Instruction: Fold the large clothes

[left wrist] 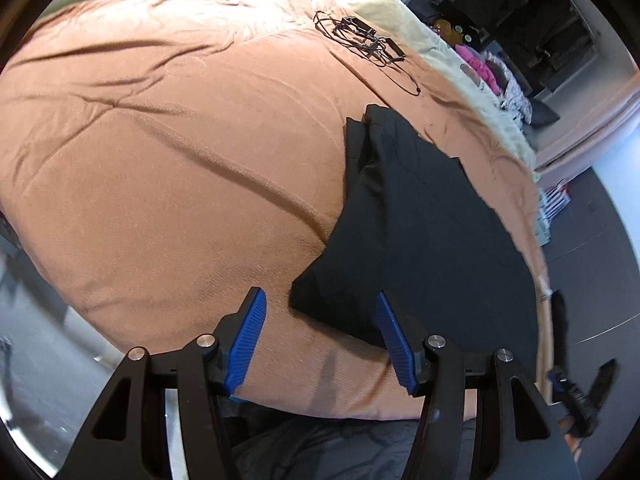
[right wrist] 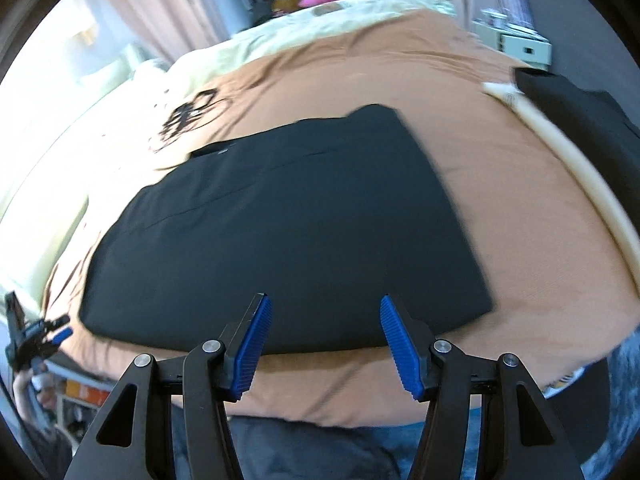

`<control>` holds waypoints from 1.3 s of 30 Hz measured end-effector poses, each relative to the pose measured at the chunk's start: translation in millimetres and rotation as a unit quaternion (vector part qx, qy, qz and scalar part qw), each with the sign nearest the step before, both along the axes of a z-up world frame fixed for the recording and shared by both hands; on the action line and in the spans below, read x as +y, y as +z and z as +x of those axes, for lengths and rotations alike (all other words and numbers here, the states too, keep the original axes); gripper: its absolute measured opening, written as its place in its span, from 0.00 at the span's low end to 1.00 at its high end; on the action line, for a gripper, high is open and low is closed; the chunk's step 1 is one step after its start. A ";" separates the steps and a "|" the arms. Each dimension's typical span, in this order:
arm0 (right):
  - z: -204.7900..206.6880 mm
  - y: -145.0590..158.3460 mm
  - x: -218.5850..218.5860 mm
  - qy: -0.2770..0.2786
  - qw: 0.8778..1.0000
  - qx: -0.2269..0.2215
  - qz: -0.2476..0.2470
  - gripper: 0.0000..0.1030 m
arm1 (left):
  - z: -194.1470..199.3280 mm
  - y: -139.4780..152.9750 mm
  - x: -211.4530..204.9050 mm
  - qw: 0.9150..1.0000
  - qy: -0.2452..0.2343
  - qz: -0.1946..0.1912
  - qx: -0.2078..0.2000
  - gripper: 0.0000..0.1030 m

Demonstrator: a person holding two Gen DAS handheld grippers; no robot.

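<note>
A black garment (left wrist: 424, 216) lies folded on the tan bed cover (left wrist: 160, 160), towards the bed's right side; in the right wrist view it (right wrist: 288, 232) is a flat, roughly rectangular stack. My left gripper (left wrist: 320, 312) is open and empty, hovering over the garment's near left corner. My right gripper (right wrist: 326, 320) is open and empty above the garment's near edge. The left gripper also shows small at the left edge of the right wrist view (right wrist: 40, 338), and the right gripper at the lower right of the left wrist view (left wrist: 576, 392).
A tangle of black cables and small devices (left wrist: 360, 36) lies on the far part of the bed. A cream blanket (left wrist: 400, 12) borders the far side. Another dark cloth (right wrist: 580, 120) hangs at the bed's right edge beside a cream rail (right wrist: 576, 160). Cluttered shelves and floor lie beyond.
</note>
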State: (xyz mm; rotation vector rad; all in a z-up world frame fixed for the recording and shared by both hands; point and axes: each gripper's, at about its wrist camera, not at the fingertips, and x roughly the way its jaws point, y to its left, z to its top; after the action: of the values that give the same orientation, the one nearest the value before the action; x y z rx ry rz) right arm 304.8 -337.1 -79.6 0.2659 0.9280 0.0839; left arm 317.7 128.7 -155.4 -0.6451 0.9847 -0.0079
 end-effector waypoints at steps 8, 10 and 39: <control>21.9 -13.1 71.7 0.063 0.998 0.017 0.016 0.46 | 15.0 -24.9 4.0 0.997 0.001 -0.071 0.022 0.56; 27.6 -18.3 87.5 0.077 0.997 0.025 0.017 0.42 | 17.6 -33.6 3.6 0.996 0.003 -0.082 0.033 0.56; 186.5 -62.4 167.1 0.091 0.989 0.099 -0.059 0.23 | 38.4 -57.9 -9.4 0.989 0.055 -0.128 0.047 0.54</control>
State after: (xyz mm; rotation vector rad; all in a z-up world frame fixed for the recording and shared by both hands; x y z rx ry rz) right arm 491.3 -170.0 -142.0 0.0798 1.1492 0.1736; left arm 356.0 119.3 -213.3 -0.9435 1.0472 -0.0061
